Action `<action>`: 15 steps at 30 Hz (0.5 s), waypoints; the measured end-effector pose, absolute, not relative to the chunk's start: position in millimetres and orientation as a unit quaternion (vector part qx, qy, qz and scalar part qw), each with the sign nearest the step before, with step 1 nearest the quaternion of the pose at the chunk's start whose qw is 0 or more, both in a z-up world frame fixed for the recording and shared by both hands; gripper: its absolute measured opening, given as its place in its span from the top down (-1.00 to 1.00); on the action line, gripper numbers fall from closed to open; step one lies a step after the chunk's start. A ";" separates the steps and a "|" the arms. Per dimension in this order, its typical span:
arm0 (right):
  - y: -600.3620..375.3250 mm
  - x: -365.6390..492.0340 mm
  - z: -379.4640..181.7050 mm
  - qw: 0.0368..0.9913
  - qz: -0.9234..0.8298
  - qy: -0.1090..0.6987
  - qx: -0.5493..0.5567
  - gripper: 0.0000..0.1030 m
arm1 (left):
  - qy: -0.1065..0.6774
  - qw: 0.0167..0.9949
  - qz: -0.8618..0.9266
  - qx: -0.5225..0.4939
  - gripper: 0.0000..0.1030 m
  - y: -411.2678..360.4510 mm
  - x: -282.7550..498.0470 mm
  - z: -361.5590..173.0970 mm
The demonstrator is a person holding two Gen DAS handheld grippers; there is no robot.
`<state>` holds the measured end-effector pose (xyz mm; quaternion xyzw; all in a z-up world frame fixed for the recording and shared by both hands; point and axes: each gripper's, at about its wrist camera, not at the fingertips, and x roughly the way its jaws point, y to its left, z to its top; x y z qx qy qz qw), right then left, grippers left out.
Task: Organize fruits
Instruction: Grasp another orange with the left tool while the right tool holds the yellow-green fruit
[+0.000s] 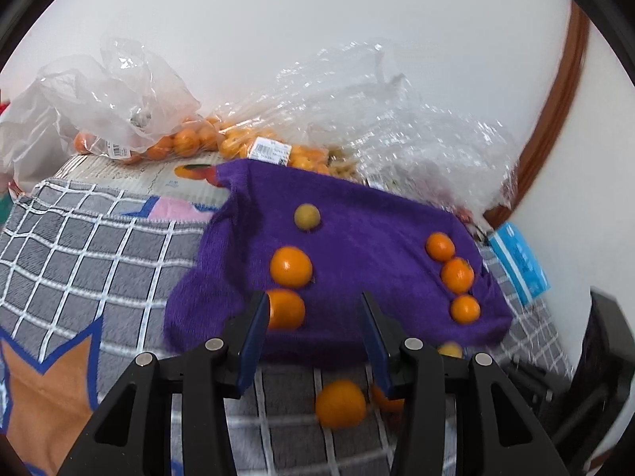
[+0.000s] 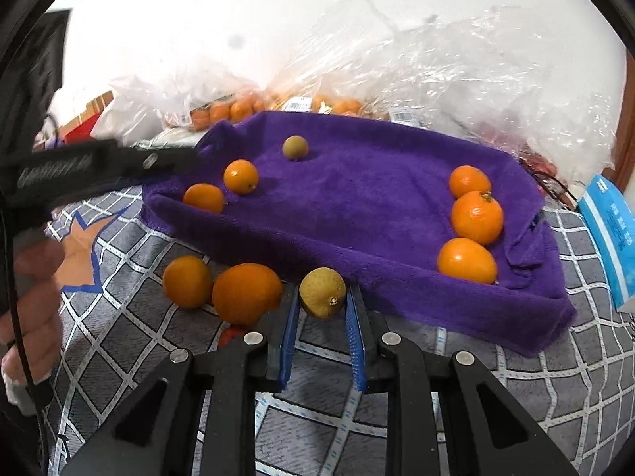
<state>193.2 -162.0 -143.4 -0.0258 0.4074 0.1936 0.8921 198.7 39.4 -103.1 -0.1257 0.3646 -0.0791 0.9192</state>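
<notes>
While right gripper (image 2: 322,303) clamps yellowish fruit (image 2: 322,292) | left gripper (image 1: 313,309) parted, empty | next: lift onto purple towel (image 2: 357,198)

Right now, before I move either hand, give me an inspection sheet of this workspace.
Surface: grey checked blanket with a purple towel spread on it.
Job's things: five oranges and one yellowish-green fruit on the towel; two oranges loose on the blanket.
Clutter: clear plastic bags of oranges behind the towel; blue packet at the side.
Grippers: right gripper shut on a yellowish-green fruit; left gripper open, nothing between its fingers.
Cables: thin black cable by the person's hand.
Surroundings: white wall, brown wooden trim.
</notes>
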 end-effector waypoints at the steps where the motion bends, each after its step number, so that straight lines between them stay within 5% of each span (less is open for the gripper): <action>1: -165.5 192.3 -142.7 0.893 0.187 0.408 -0.023 0.55 | 0.370 0.917 -0.082 -0.123 0.15 38.8 194.7 -104.6; 15: -206.7 148.8 -157.7 0.883 0.132 0.450 0.003 0.55 | 0.443 0.890 -0.089 -0.058 0.19 1.4 185.9 -146.4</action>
